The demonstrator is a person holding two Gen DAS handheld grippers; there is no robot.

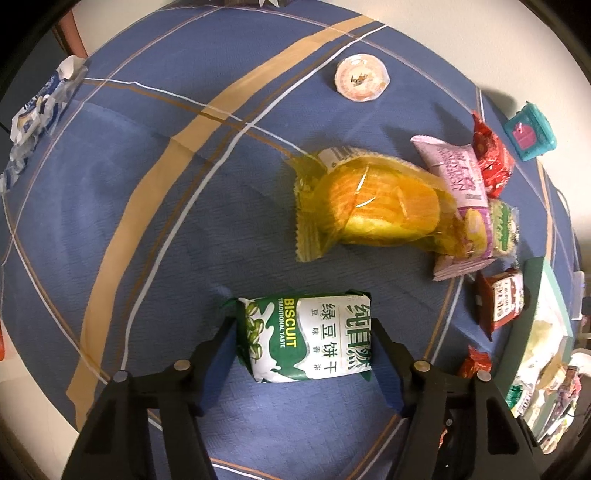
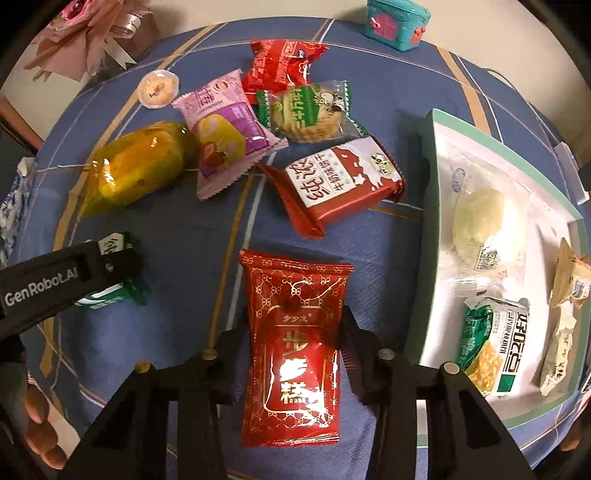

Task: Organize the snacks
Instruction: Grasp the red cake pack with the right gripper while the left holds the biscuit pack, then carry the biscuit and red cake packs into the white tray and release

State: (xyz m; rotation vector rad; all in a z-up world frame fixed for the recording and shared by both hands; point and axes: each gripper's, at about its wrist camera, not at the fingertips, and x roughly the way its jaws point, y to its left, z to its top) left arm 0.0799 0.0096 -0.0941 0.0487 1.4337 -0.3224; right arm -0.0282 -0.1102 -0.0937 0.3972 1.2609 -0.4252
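Note:
My left gripper [image 1: 303, 334] is shut on a green-and-white biscuit pack [image 1: 306, 338], its fingers pressing both short ends. In the right wrist view that gripper [image 2: 110, 266] shows at the left with the green pack [image 2: 118, 273] in it. My right gripper [image 2: 295, 343] is shut on a red-and-gold cake packet [image 2: 295, 347] lying lengthwise between the fingers. A green-rimmed white box [image 2: 428, 229] to the right holds several wrapped snacks. Loose on the blue cloth lie a yellow-wrapped cake [image 1: 373, 206], a pink pack [image 2: 225, 129], a red milk-biscuit pack [image 2: 343, 181] and a green cracker pack [image 2: 306, 110].
A round jelly cup [image 1: 362, 77] lies at the far side of the cloth. A teal toy box [image 2: 397, 22] stands at the back edge. A red packet [image 2: 280, 62] lies behind the crackers. A blue-white wrapper [image 1: 40, 107] lies at the left edge. Pink wrapped flowers [image 2: 85, 40] lie back left.

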